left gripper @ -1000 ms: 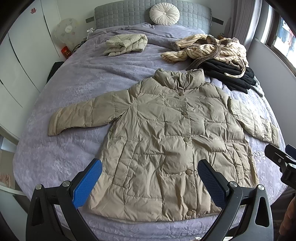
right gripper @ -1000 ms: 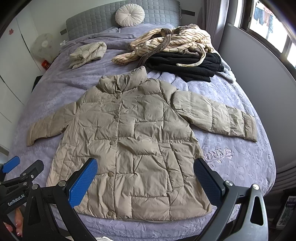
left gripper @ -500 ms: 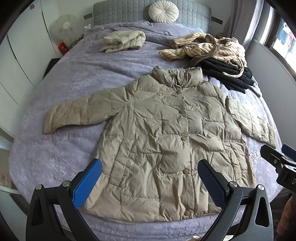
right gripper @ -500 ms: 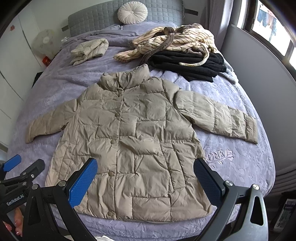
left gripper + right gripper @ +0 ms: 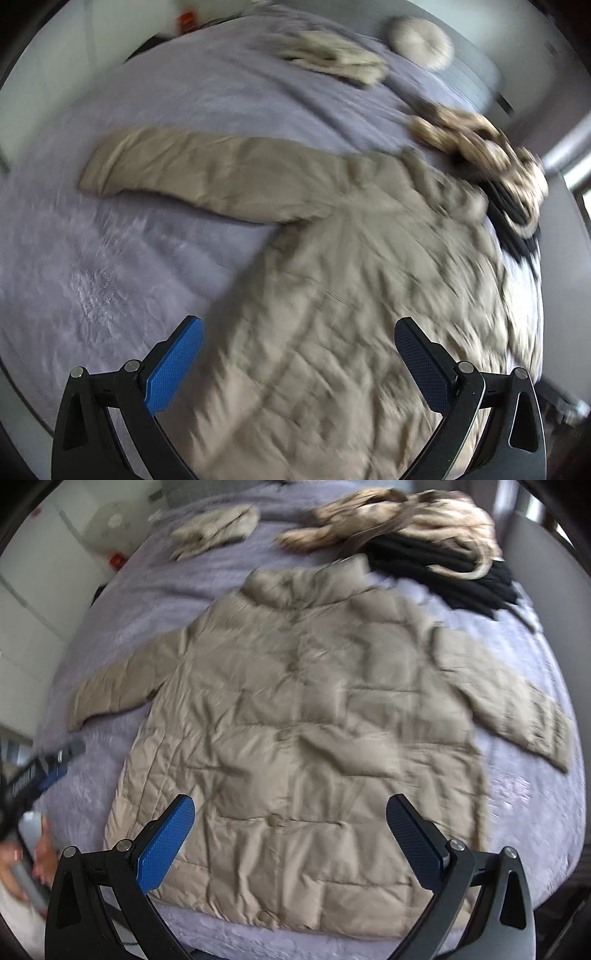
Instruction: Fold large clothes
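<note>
- The puffer jacket (image 5: 303,731), beige and quilted, lies spread front-up on the lavender bedspread (image 5: 155,602), collar toward the far end, both sleeves stretched out to the sides.
- Only the right wrist view takes in the whole jacket, hem to collar, with a row of buttons down its middle; the left wrist view is tilted and heavily blurred, showing mainly one outstretched sleeve (image 5: 207,173) and the near side of the body (image 5: 351,314).
- The right gripper (image 5: 290,830) hovers above the jacket's hem, its blue-padded fingers spread wide apart with nothing between them.
- The left gripper (image 5: 299,350) is likewise spread wide and empty, held over the edge of the jacket near the sleeve's underside.
- The right wrist view also catches the left gripper from outside, at the left edge, with a hand (image 5: 40,856) on its handle; it is too blurred to read the jaws there.
- Beyond the collar lie a folded pale garment (image 5: 218,530), a striped cream garment (image 5: 399,513) and a black garment (image 5: 443,572) heaped together.
- The left wrist view alone shows a round cushion (image 5: 421,42) against the headboard.
- A white fan (image 5: 112,520) stands beside the bed.
</note>
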